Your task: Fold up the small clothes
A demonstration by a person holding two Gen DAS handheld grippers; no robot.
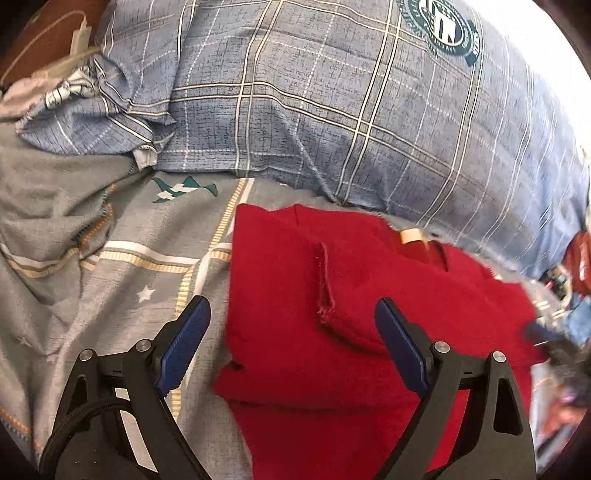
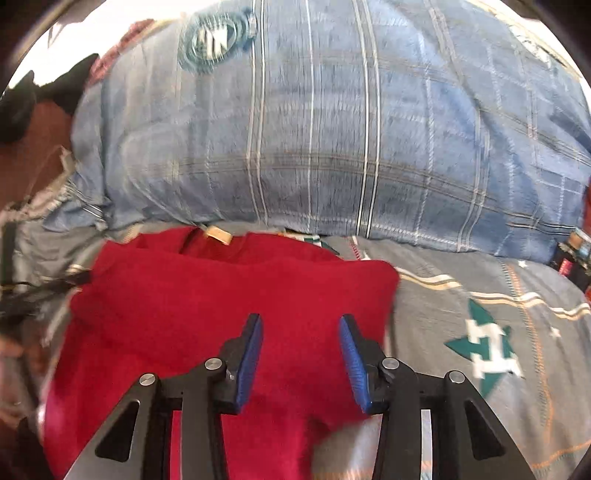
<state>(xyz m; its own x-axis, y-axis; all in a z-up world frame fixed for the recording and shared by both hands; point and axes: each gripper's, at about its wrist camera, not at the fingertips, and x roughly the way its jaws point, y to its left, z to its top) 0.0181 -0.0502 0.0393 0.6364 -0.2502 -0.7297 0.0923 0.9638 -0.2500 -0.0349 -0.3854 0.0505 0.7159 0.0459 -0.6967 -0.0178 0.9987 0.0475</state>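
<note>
So we've got the red garment (image 1: pixel 332 295) lying flat on the grey bedsheet (image 1: pixel 110 258), partly folded, with its neck opening and a small tan label (image 1: pixel 413 235) at the far end, right up against the big blue plaid pillow (image 1: pixel 332 110). From the right wrist view the same red garment (image 2: pixel 207 295) fills the lower left, its label (image 2: pixel 218 235) just under the edge of the pillow (image 2: pixel 332 129). There's a raised fold or seam running down the cloth in the left view.

Our left gripper (image 1: pixel 291 314) hangs over the near part of the garment with its 2 blue pads spread wide, nothing between them; the left pad sits over the sheet, the right one over the red cloth. Our right gripper (image 2: pixel 301 332) is above the garment's right side, pads apart by a moderate gap and empty, not pinching the fabric as far as we can tell. That view is smeared with blur.

Further out, the bedsheet (image 2: pixel 480 314) has cream stripes, little stars and a green and white emblem (image 2: pixel 487 350). The pillow carries a round green badge (image 1: pixel 443 26). At the far left there's a second, crumpled plaid pillow (image 1: pixel 110 92) and something brown (image 1: pixel 48 40) behind it.
</note>
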